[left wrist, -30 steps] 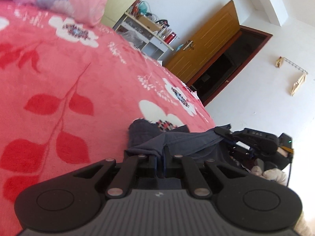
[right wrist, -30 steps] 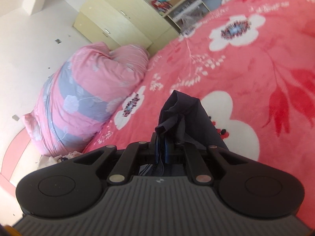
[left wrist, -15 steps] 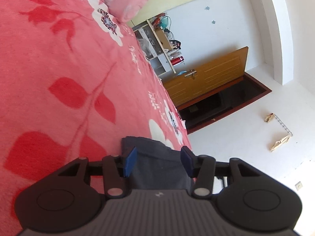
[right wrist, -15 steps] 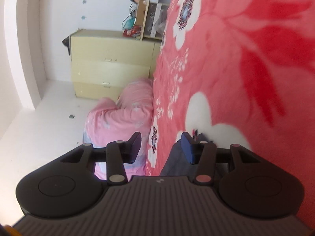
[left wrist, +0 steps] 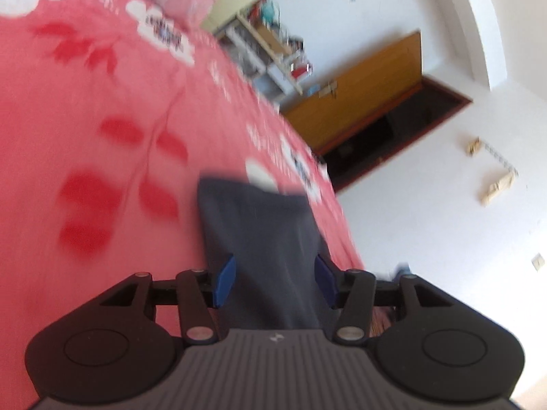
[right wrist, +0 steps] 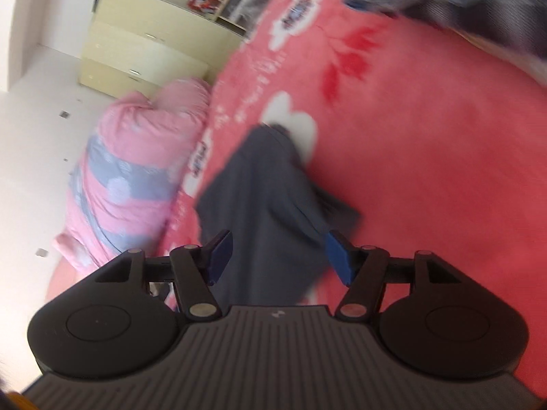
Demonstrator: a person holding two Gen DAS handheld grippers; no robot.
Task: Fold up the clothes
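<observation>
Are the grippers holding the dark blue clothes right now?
No. Both the left gripper and the right gripper are open, and the dark blue-grey cloth garment lies loose on the red flowered blanket.

L gripper (left wrist: 275, 282), R gripper (right wrist: 278, 256); jaws apart

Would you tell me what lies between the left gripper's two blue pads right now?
In the left wrist view, the dark garment runs between the open left gripper, its pads apart.

Red floral bed (left wrist: 85, 130) w/ dark garment (left wrist: 266, 239), pink quilt (right wrist: 136, 157) on it.
</observation>
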